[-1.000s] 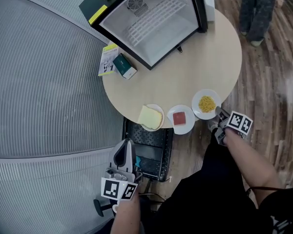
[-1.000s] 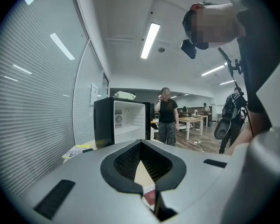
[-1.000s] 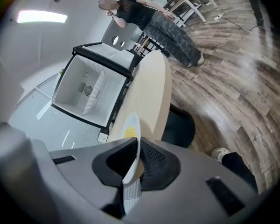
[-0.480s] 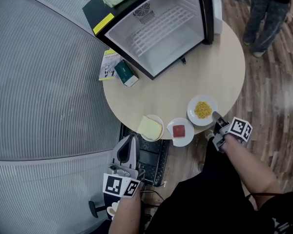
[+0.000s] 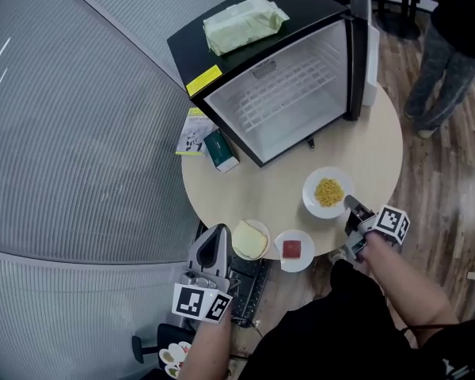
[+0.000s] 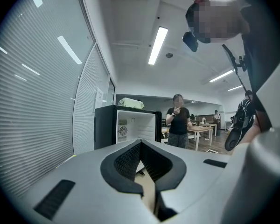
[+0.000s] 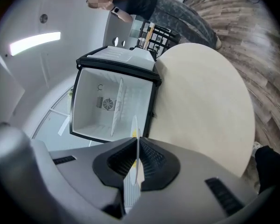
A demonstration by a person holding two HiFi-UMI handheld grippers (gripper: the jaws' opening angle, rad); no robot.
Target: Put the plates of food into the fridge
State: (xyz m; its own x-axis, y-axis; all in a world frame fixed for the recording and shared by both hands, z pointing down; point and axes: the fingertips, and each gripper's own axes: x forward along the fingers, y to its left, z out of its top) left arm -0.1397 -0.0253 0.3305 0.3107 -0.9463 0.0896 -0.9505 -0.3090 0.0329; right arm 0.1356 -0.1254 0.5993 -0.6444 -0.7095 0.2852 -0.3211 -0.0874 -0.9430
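Note:
The open black fridge (image 5: 301, 101) stands on the round table (image 5: 245, 188), its white inside empty but for a wire shelf. My right gripper (image 5: 351, 204) is shut on the near rim of a white plate of yellow food (image 5: 328, 192), held over the table in front of the fridge. In the right gripper view this plate (image 7: 135, 129) shows edge-on between the jaws (image 7: 136, 143), with the fridge (image 7: 112, 106) beyond. A plate with a red piece (image 5: 293, 250) and a plate with a yellow slice (image 5: 252, 239) sit at the near edge. My left gripper (image 5: 218, 229) hangs shut and empty by that edge.
A green box (image 5: 220, 150) and a leaflet (image 5: 194, 133) lie left of the fridge. A pale green bundle (image 5: 244, 22) rests on the fridge top. A person (image 5: 451, 46) stands at the far right on the wooden floor. Blinds (image 5: 79, 133) fill the left.
My right gripper has carried the plate of yellow food from the table's near edge toward the fridge. The view has tilted up, showing more of the fridge. The left gripper has barely moved.

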